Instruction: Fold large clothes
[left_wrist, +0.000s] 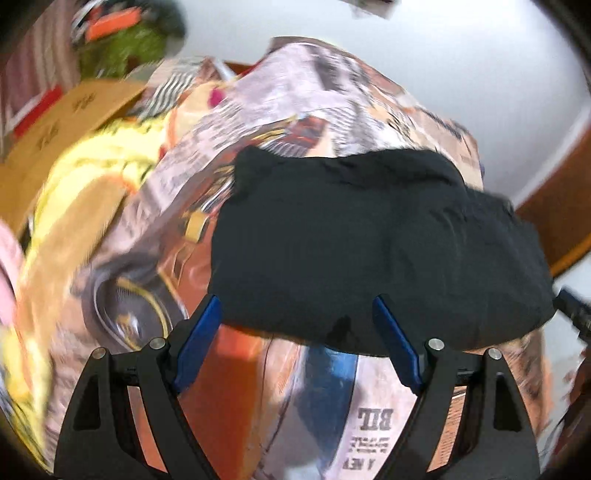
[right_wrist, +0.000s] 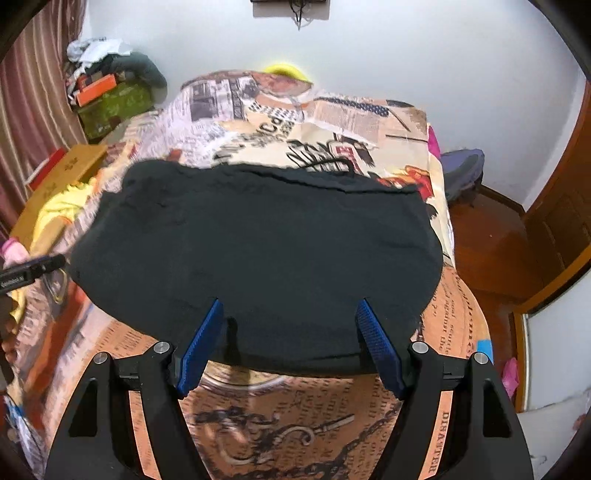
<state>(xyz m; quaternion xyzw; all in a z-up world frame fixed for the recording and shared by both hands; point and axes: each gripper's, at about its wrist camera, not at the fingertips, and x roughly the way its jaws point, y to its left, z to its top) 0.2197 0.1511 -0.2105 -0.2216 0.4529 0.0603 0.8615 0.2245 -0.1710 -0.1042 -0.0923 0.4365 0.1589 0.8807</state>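
1. To the far left of the right gripper (right_wrist: 290, 341) a cardboard box (right_wrist: 55, 181) and a loose yellow garment (right_wrist: 62, 206) lie at the bed's edge, with a pink item just beside them; these look not yet folded
2. Nearer on the left, the dark tip of the left gripper (right_wrist: 33, 267) shows at the frame edge; in its own view the left gripper (left_wrist: 297, 341) has its jaws spread wide with nothing between the blue pads
3. Straight ahead of both grippers the black garment (right_wrist: 258, 251) lies on the printed bedspread (right_wrist: 280, 406) as a compact, fairly flat block with 1 folded edge along its far side; I judge its fold nearly or fully done
4. The right gripper is released, its pads apart over the garment's near edge and not pinching it
5. To the right lie wooden floor (right_wrist: 480, 236) and a door; what remains, I judge, is the loose pile on the left
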